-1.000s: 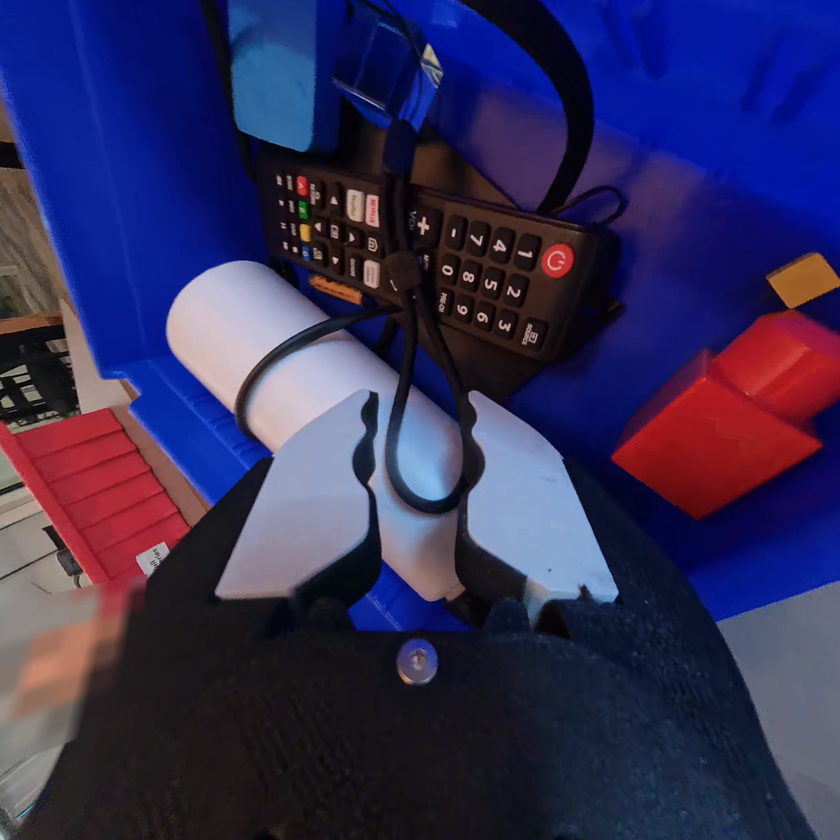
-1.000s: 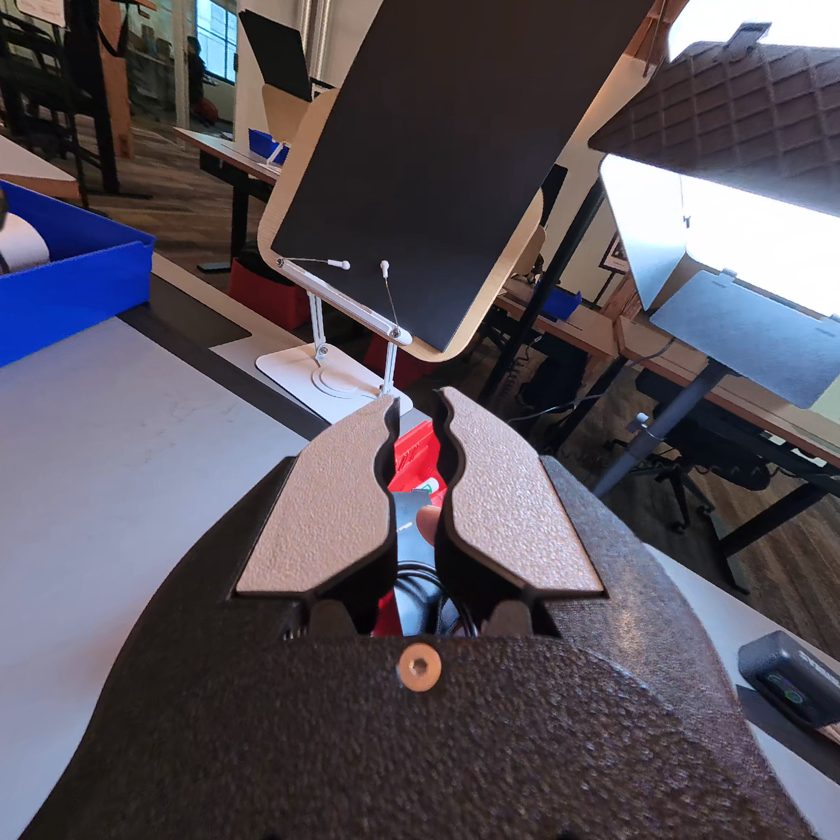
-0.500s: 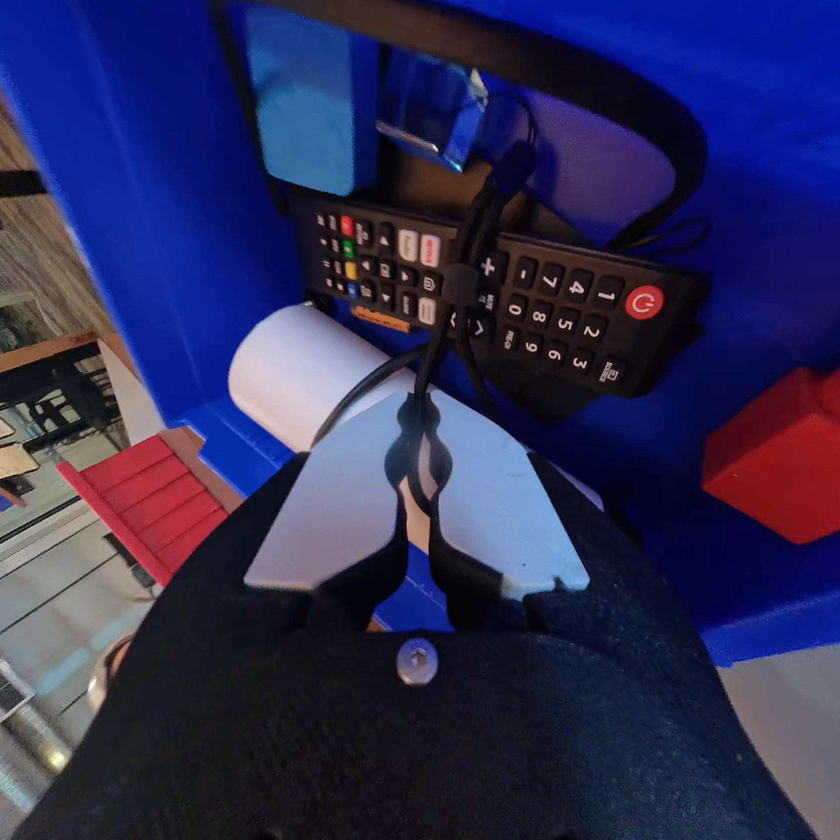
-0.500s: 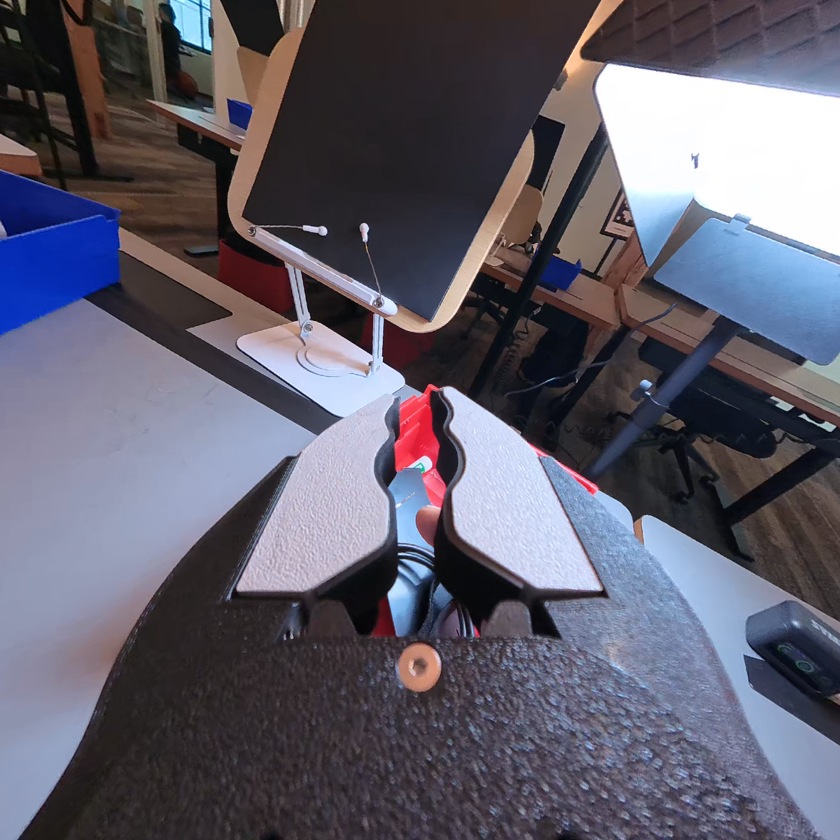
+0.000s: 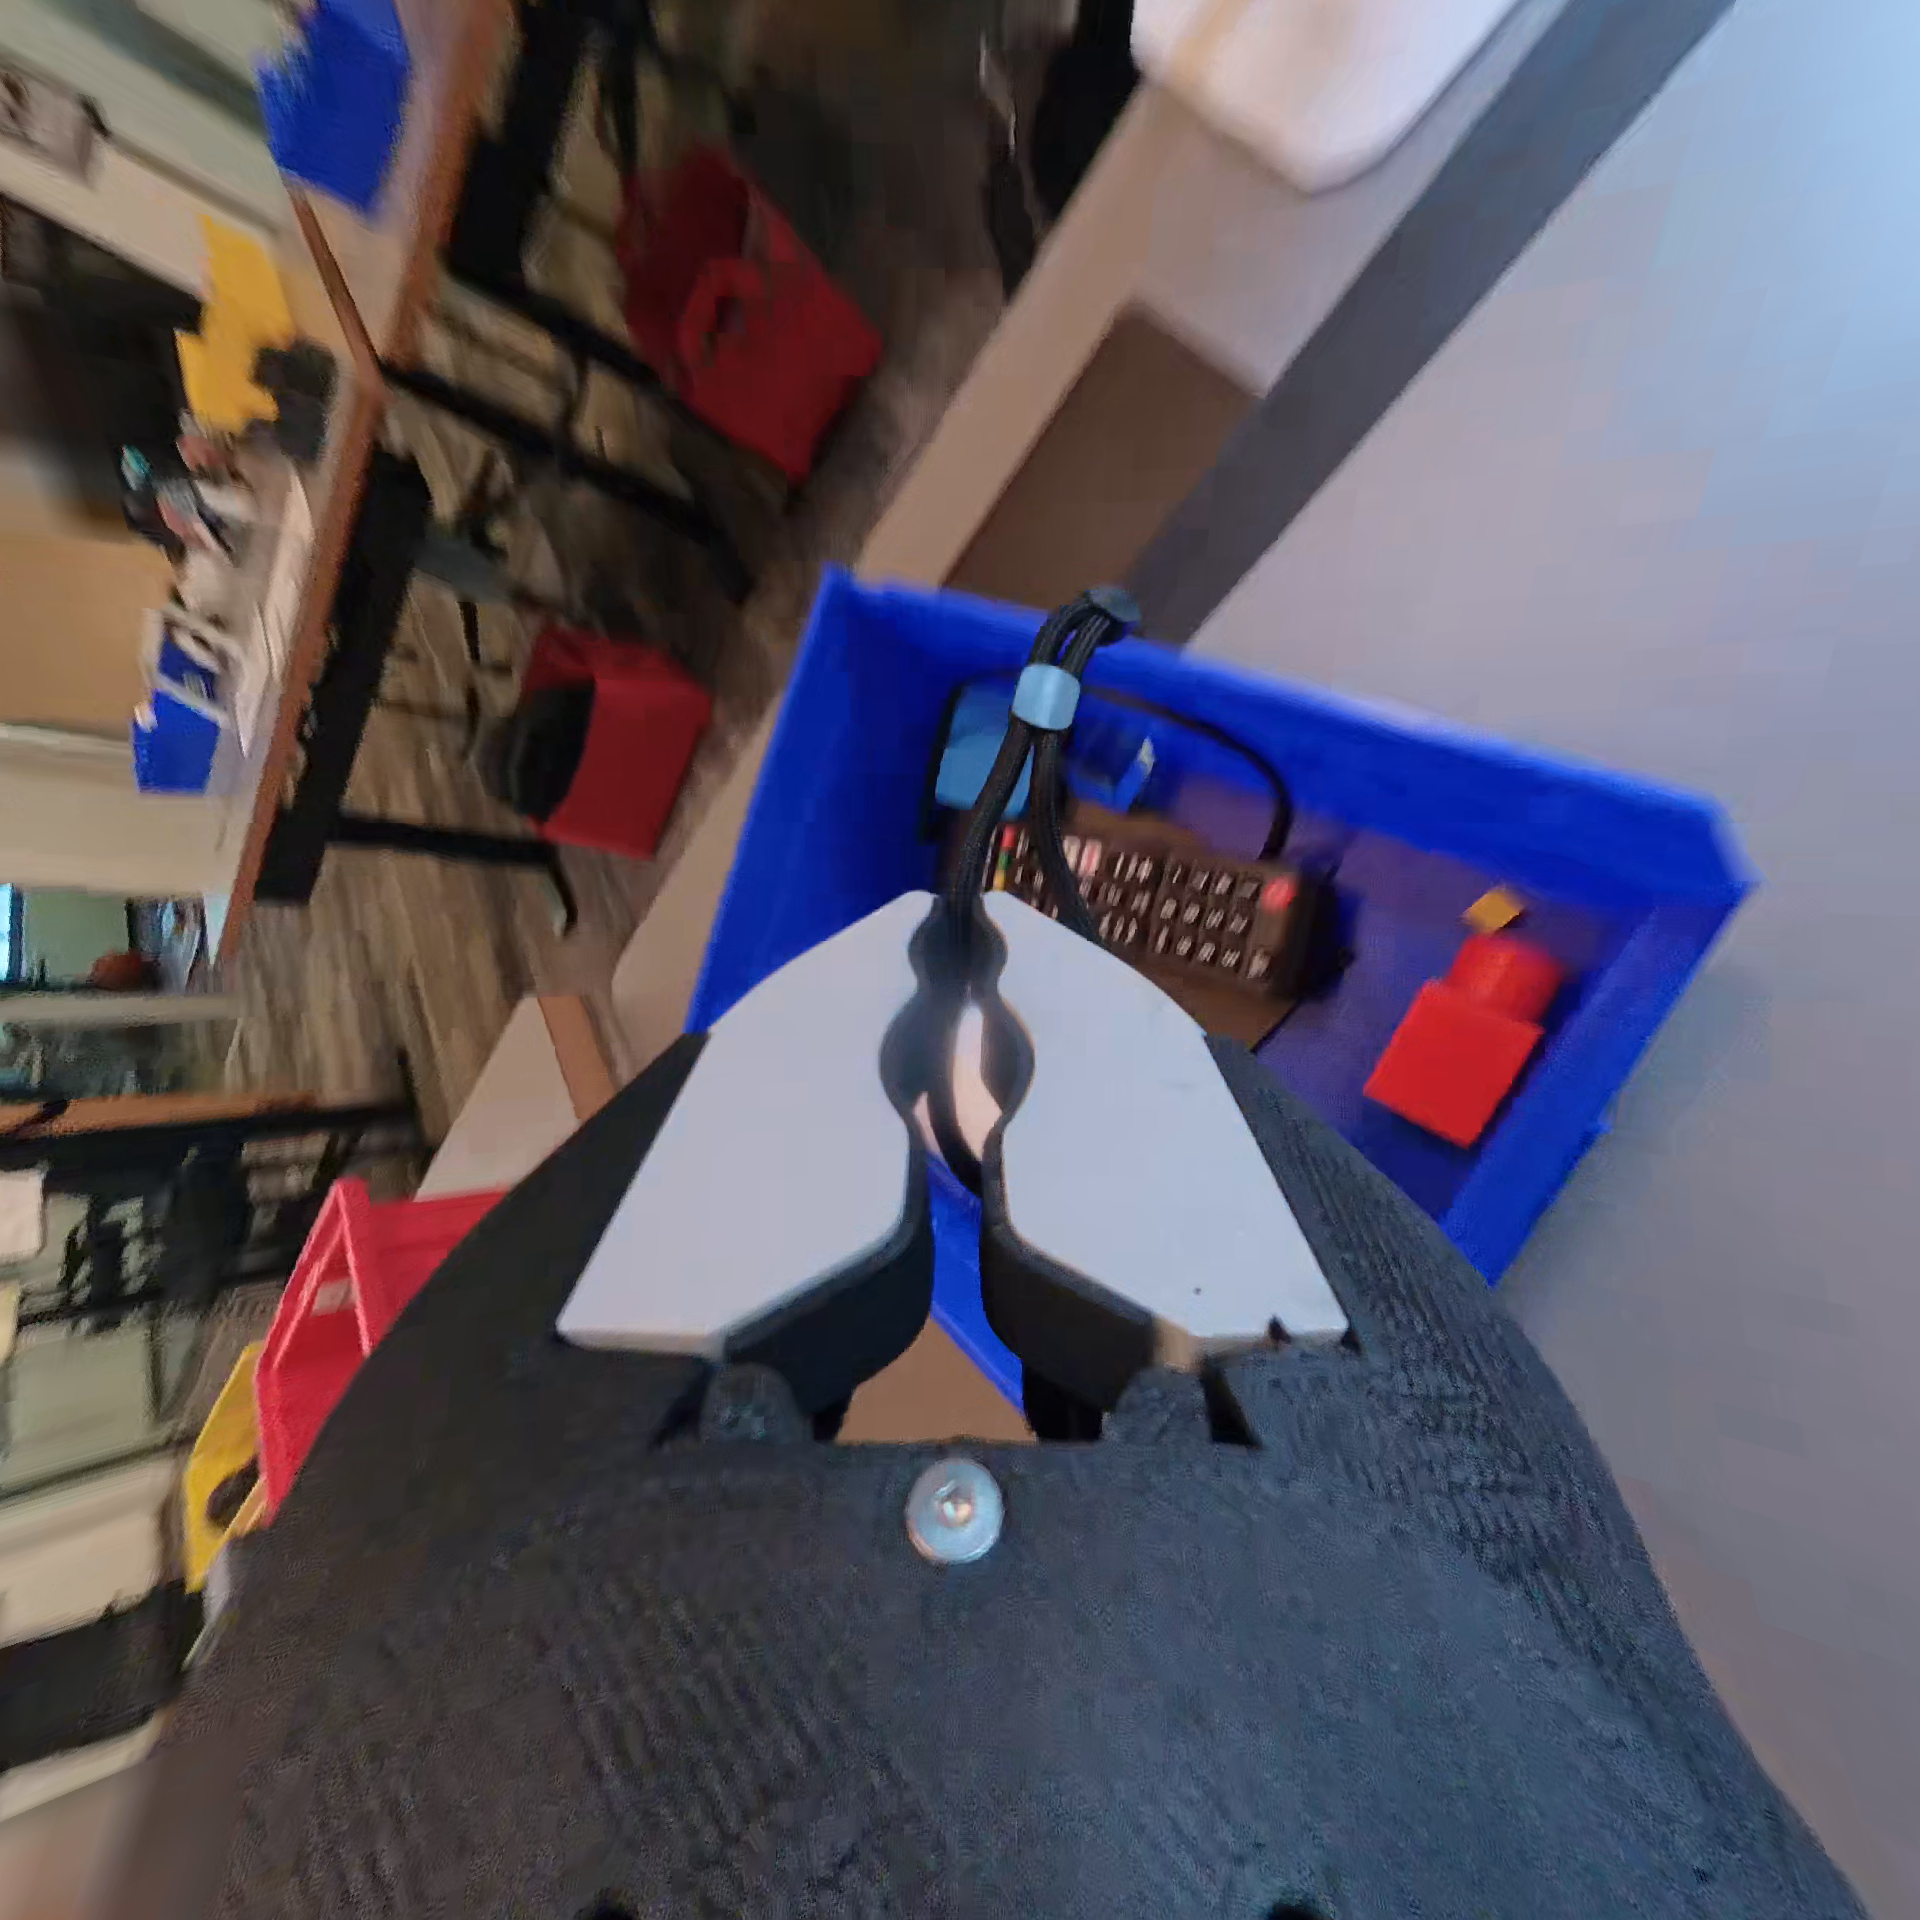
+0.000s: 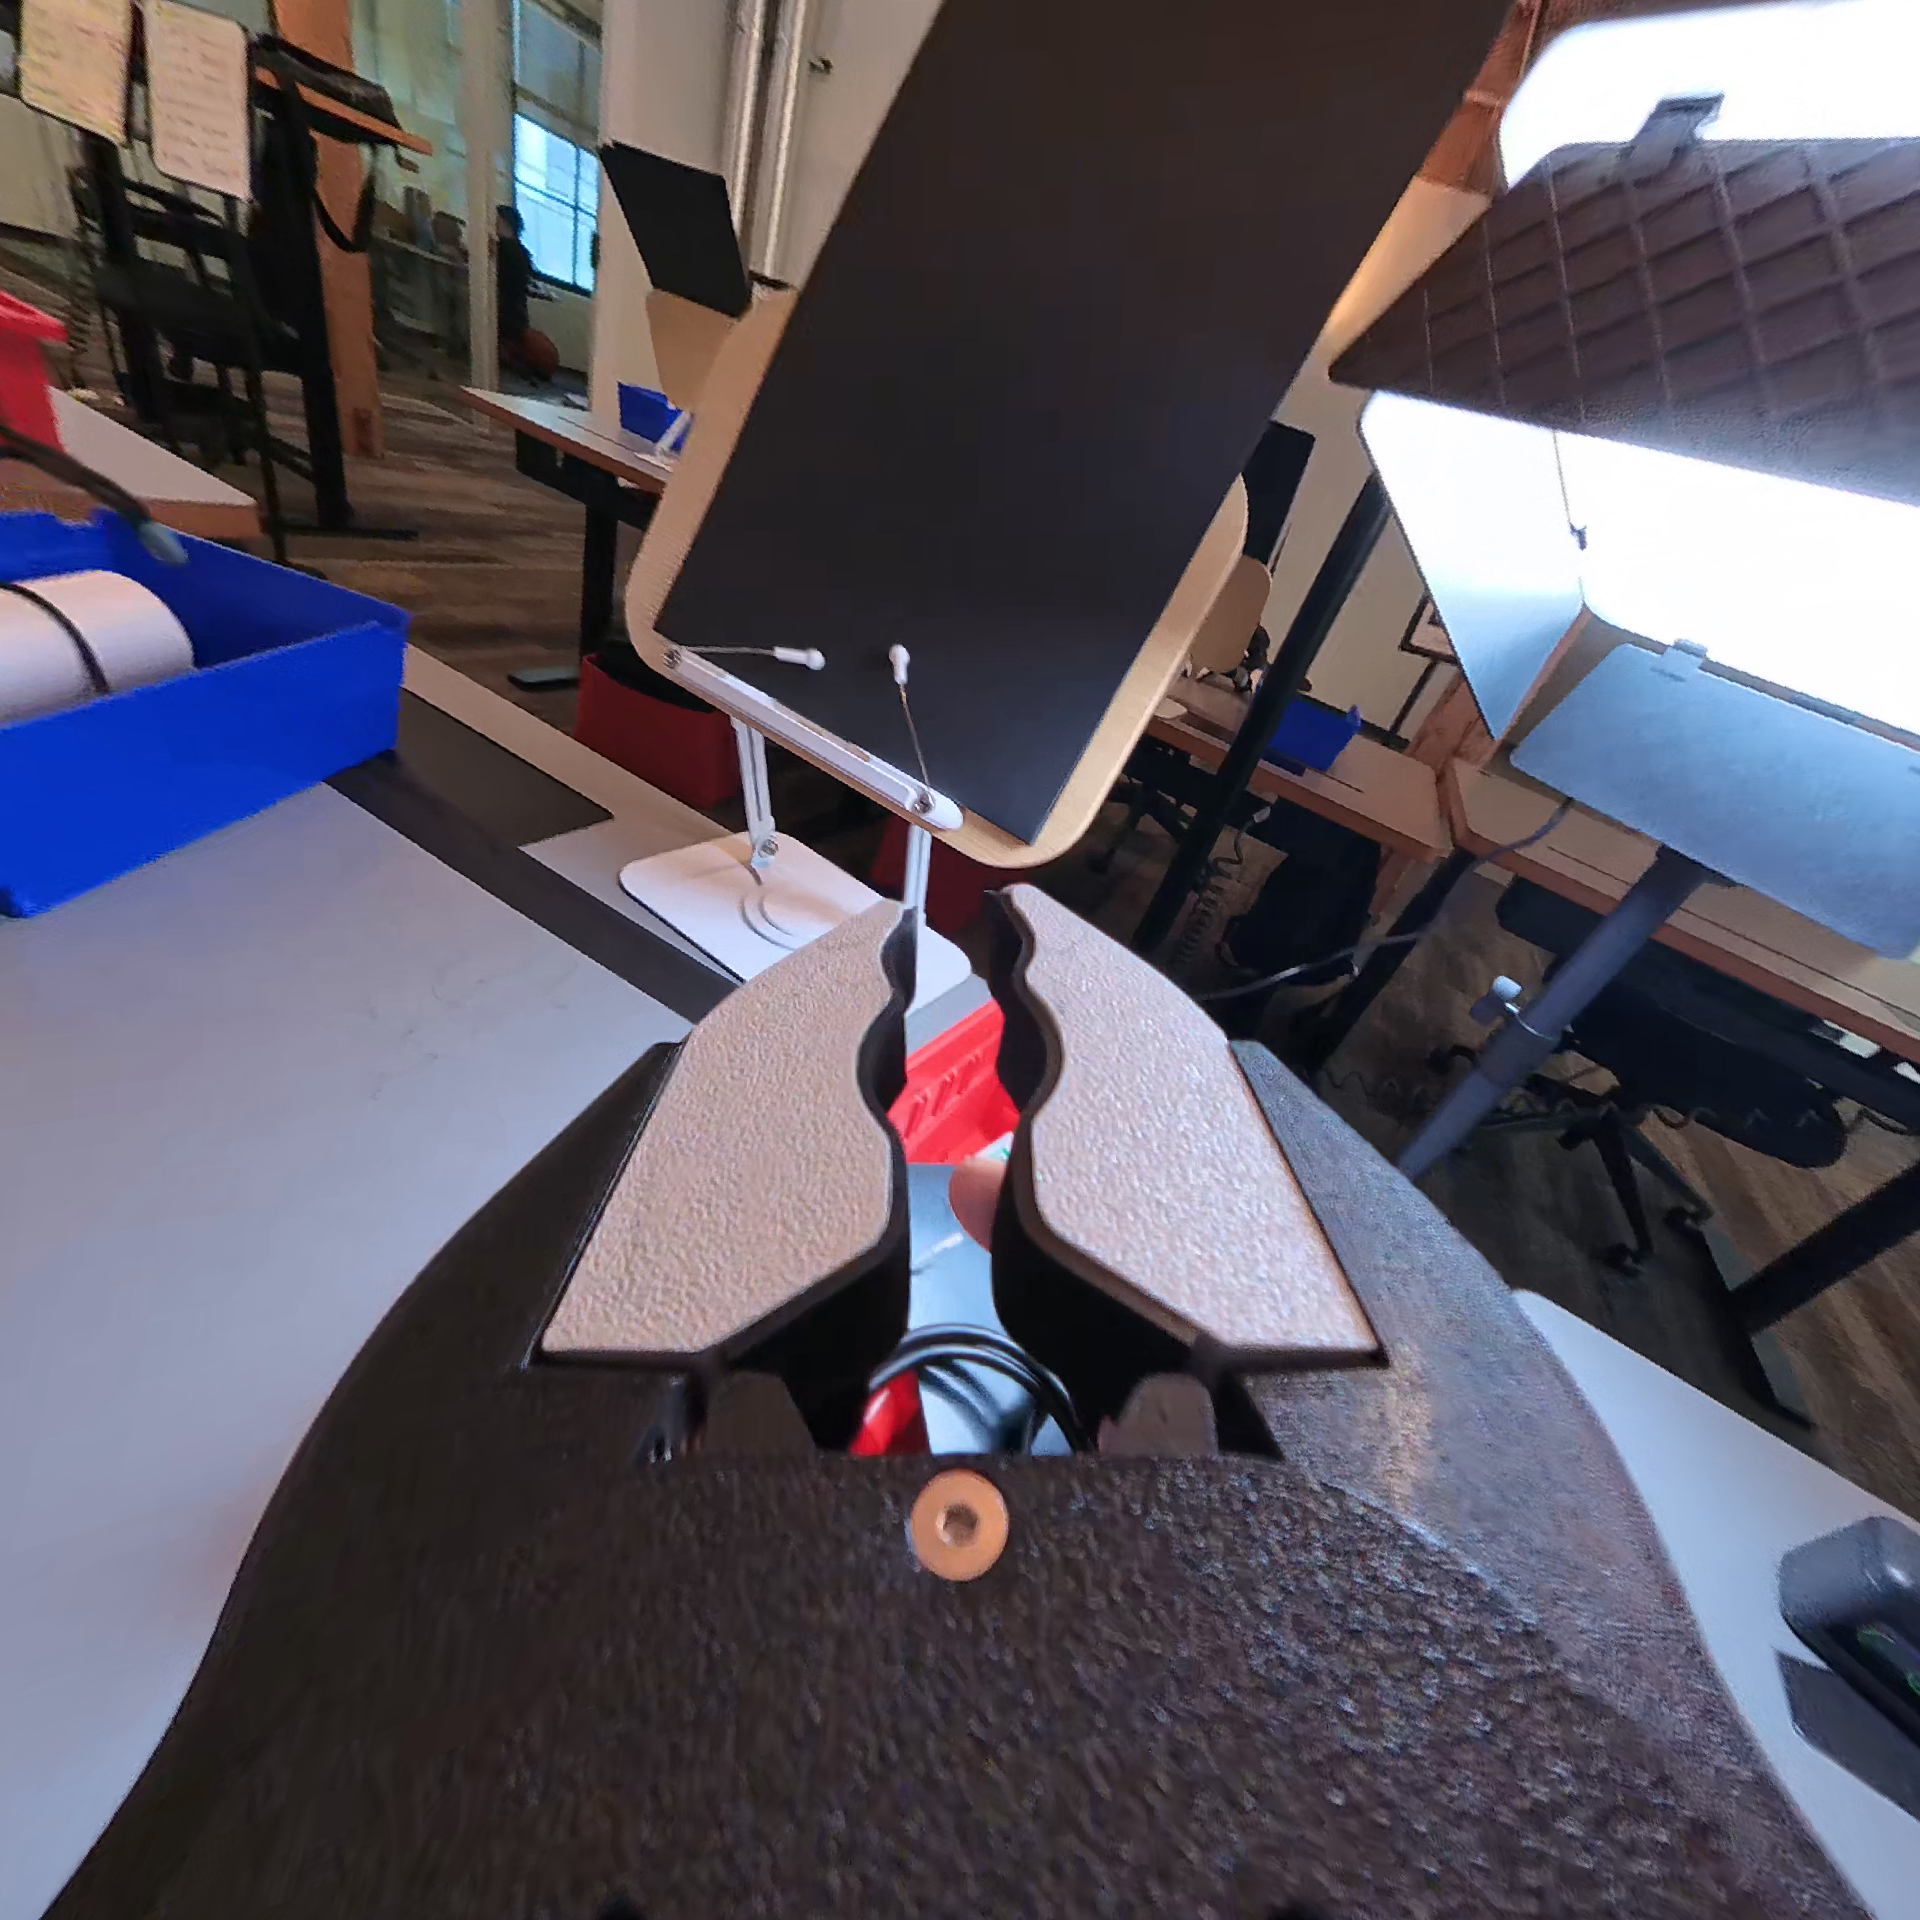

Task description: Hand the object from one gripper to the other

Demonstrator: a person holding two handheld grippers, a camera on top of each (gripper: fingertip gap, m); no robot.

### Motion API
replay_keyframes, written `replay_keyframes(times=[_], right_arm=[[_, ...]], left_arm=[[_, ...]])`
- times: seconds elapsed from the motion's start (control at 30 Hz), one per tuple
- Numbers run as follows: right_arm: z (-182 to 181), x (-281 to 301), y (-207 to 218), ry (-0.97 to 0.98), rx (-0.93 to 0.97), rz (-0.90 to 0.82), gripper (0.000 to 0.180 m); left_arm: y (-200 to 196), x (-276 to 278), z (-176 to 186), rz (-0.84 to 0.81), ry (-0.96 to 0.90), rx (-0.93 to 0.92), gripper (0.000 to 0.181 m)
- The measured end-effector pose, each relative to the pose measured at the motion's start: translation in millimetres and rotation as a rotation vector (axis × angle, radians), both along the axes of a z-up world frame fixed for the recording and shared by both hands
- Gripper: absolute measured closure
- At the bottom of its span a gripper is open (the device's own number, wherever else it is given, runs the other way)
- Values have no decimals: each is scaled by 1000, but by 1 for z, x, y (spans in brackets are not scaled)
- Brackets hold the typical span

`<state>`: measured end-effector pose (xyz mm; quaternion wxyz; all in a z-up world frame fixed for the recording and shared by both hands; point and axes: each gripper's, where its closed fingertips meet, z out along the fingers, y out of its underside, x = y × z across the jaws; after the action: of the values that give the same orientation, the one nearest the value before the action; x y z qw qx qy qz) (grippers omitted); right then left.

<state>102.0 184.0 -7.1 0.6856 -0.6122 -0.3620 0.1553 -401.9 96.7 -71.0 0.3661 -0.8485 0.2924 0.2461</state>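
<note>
My left gripper (image 5: 961, 909) is shut on a bundled black cable (image 5: 1023, 748) with a grey band around it. It holds the cable up in the air above the blue bin (image 5: 1351, 748). Part of the cable runs back down into the bin. In the right wrist view a cable end (image 6: 104, 494) hangs over the same bin (image 6: 208, 748) at the far left. My right gripper (image 6: 948, 904) is empty, its jaws a narrow gap apart, over the grey table well to the right of the bin.
The bin holds a black remote (image 5: 1174, 914), a red block (image 5: 1455, 1049) and a white roll (image 6: 114, 634). A tablet on a white stand (image 6: 748, 904) is ahead of my right gripper. A red crate (image 6: 951, 1081) lies below it. A black device (image 6: 1860, 1621) is at the right. Across from one pair of fingers to the other is roughly 50 cm.
My left gripper closed on the cable and lifted it well above the bin, with the view swinging round. My right gripper shifted only slightly and kept the same narrow gap.
</note>
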Motion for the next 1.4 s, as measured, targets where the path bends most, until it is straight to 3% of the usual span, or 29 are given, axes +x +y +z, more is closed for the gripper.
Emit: replay_keyframes(times=[0.03,0.27,0.37,0.5,0.63,0.77,0.93,1.1,1.27,1.4], right_arm=[[3,-3,-4,12,8,23,167],[21,-47,-49,102,26,265,162],[27,-74,-77,114,45,393,158],[21,-112,-112,65,71,521,152],[0,-149,-133,27,17,621,144],[-24,-169,-133,-10,-26,613,142],[-32,-173,-133,-26,-49,618,168],[-38,-164,-126,-106,-30,600,168],[-44,-152,-114,-186,-15,548,168],[-55,-157,-118,-258,-16,556,168]], left_arm=[[-3,15,13,-44,-41,52,177],[-35,151,83,-434,-431,352,177],[-48,198,90,-571,-537,393,177],[-53,237,73,-675,-569,349,178],[-55,253,54,-723,-563,292,177],[-58,263,47,-767,-568,262,177],[-56,269,37,-774,-540,240,177],[-51,270,28,-782,-619,198,176],[-59,277,39,-831,-759,194,153],[-72,303,24,-906,-674,133,145]])
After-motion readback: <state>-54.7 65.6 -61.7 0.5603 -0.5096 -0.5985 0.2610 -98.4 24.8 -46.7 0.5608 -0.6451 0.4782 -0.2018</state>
